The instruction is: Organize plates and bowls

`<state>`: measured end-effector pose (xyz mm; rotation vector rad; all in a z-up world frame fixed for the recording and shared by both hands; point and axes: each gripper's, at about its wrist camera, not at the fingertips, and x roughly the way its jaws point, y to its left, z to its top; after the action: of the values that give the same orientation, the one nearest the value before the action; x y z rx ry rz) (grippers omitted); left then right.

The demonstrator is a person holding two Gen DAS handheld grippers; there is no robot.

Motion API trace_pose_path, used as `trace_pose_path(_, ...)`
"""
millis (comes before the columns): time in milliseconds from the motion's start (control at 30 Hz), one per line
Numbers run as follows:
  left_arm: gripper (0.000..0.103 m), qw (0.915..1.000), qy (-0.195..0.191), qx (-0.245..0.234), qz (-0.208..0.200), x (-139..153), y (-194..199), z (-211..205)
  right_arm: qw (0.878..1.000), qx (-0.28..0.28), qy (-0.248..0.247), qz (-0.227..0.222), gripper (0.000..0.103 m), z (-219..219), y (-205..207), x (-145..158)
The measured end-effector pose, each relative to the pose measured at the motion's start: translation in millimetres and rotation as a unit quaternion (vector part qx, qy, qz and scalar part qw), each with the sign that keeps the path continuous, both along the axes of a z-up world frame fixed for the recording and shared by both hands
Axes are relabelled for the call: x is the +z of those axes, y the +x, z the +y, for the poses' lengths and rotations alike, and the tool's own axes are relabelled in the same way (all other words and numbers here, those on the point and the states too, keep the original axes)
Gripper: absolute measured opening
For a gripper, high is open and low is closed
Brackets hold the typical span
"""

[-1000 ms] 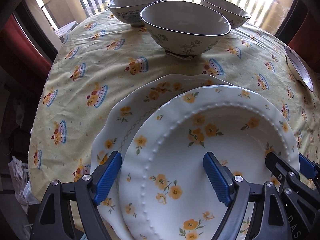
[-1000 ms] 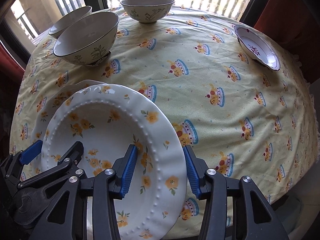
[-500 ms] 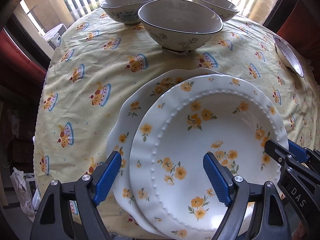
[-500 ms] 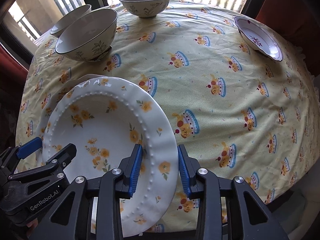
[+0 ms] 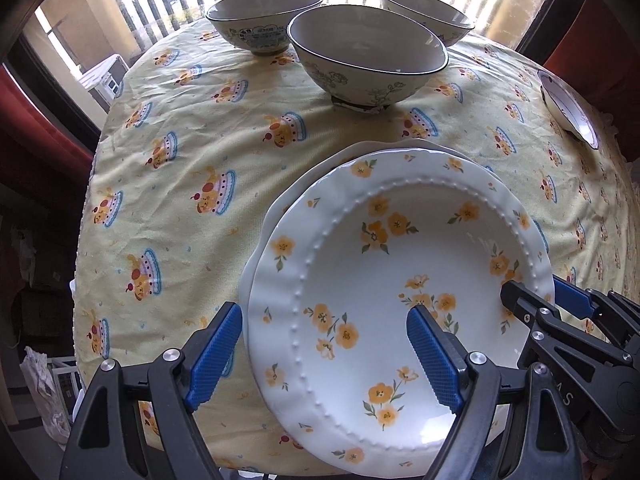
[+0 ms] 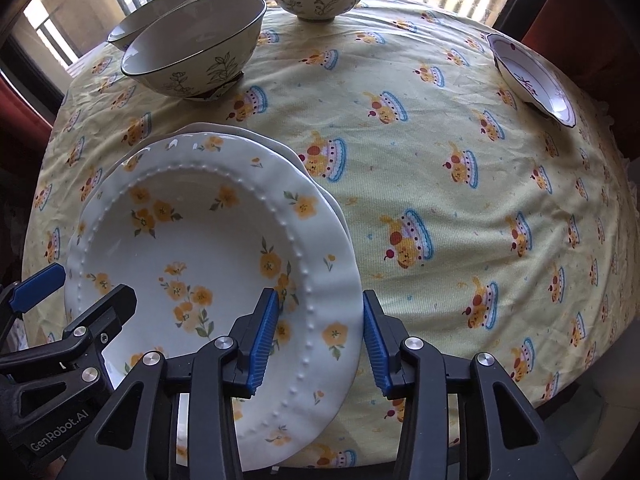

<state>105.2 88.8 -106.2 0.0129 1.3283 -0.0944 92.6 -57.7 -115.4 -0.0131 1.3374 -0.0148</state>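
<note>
A white deep plate with yellow flowers [image 5: 384,276] lies stacked on a second flowered plate [image 5: 320,168] at the table's near edge. It also shows in the right wrist view [image 6: 200,240], above the lower plate's rim [image 6: 320,196]. My left gripper [image 5: 324,352] is open, its fingers either side of the top plate's left rim. My right gripper [image 6: 318,336] stands around the plate's right rim with its jaws a little apart from it. Three grey floral bowls [image 5: 368,68] [image 5: 264,24] [image 5: 428,16] stand at the far side.
A small white dish with a purple rim [image 6: 532,80] sits at the far right edge. The round table wears a yellow cake-print cloth [image 6: 440,160]. Windows with railings lie behind the bowls, red curtains at both sides.
Both grippers have drawn back and up from the plates. The top plate now lies more squarely on the lower one. The right jaws stay close around the rim.
</note>
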Motion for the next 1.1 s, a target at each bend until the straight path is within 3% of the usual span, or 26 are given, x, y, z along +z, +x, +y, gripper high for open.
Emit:
trace_pose_path(167,0.086,0.9999,-0.004,-0.01,-0.01,9.5,-0.8,-1.0,1.0,-0.02,0.016,0.001,0.046,-4.8,1.5,4.7)
trace_pose_path(300,0.086,0.9997,-0.012,-0.009,-0.017,20.1,1.8,-1.8,0.999,-0.033,0.018,-0.037,0.067,-7.3,-0.8,27.4)
trace_pose_path(667,0.088,0.9974,-0.031,0.025,-0.061,54.4,14.9,-12.6,0.993,-0.023,0.032,-0.109,0.069,-27.5,7.3,72.4)
trace_pose_path(1100,0.089,0.9955,-0.022,0.06,-0.07,65.2,28.4,-75.4,0.991,0.016,0.049,-0.125,0.076,-86.8,30.5,90.3)
